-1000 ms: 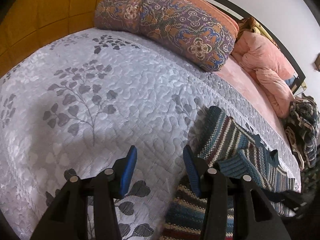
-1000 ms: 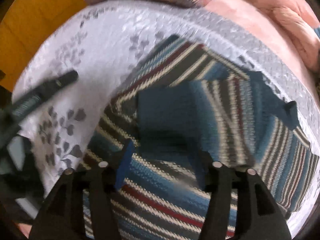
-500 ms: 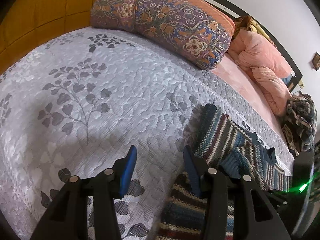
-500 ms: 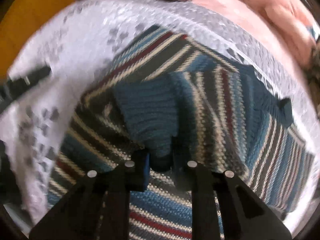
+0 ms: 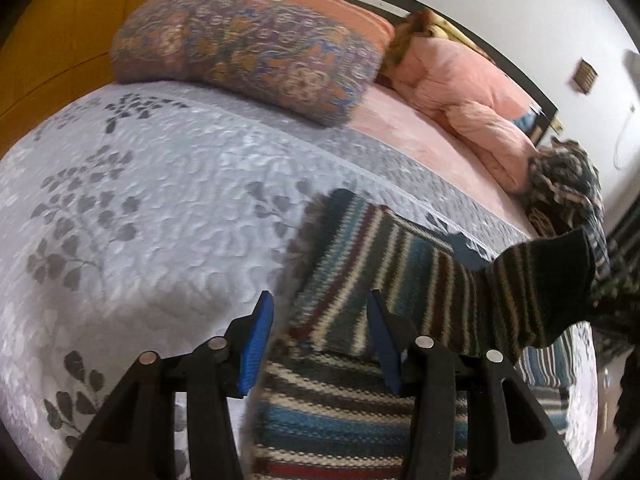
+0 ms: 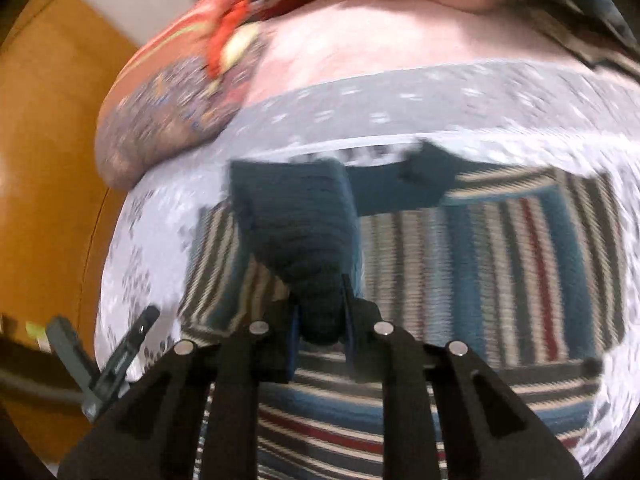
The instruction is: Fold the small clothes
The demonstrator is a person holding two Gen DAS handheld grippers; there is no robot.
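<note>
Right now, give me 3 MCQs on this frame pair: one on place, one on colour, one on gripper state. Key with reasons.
1. Where does the striped sweater lie?
A. on the grey quilt
B. on the patterned pillow
C. on the floor

2. What colour is the cuff held by the right gripper?
A. pink
B. dark teal-blue
C. yellow

3. How do the jaws of the left gripper stand?
A. shut on the sweater
B. shut on nothing
C. open

Key: 1 A, leaf-print quilt shows around the sweater. 2 B, ribbed teal knit sits between the right jaws. 3 C, a wide gap shows between the blue pads, nothing gripped.
</note>
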